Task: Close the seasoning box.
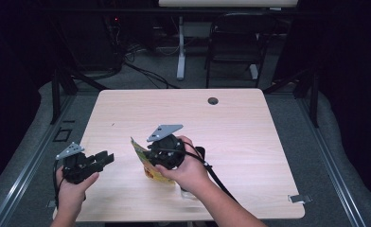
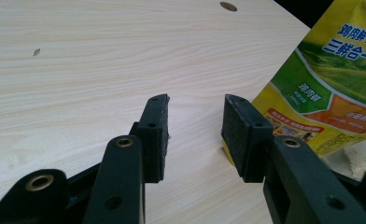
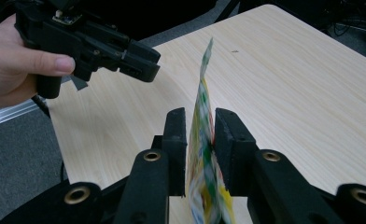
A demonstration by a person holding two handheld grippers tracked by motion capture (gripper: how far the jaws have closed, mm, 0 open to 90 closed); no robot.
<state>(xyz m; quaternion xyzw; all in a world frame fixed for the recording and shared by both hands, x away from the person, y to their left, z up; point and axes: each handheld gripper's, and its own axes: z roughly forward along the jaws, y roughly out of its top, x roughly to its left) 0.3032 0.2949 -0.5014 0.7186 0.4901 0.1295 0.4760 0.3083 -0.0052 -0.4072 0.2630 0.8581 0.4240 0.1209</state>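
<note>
Above the pale wooden table, right fingers clamp a yellow pouch; left fingers apart.

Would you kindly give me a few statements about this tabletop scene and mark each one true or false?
1. The right gripper has the yellow snack pouch between its jaws. True.
2. The left gripper is clamped on the pouch. False: its jaws stand open with only the bare wooden table between them, and the pouch sits off to one side.
3. The pouch lies flat on the table. False: in the right gripper view it stands on edge, its top rising above the jaws.
4. The table has a small round hole near its far edge. True.
5. A folding chair stands on the floor beyond the table. True.
</note>
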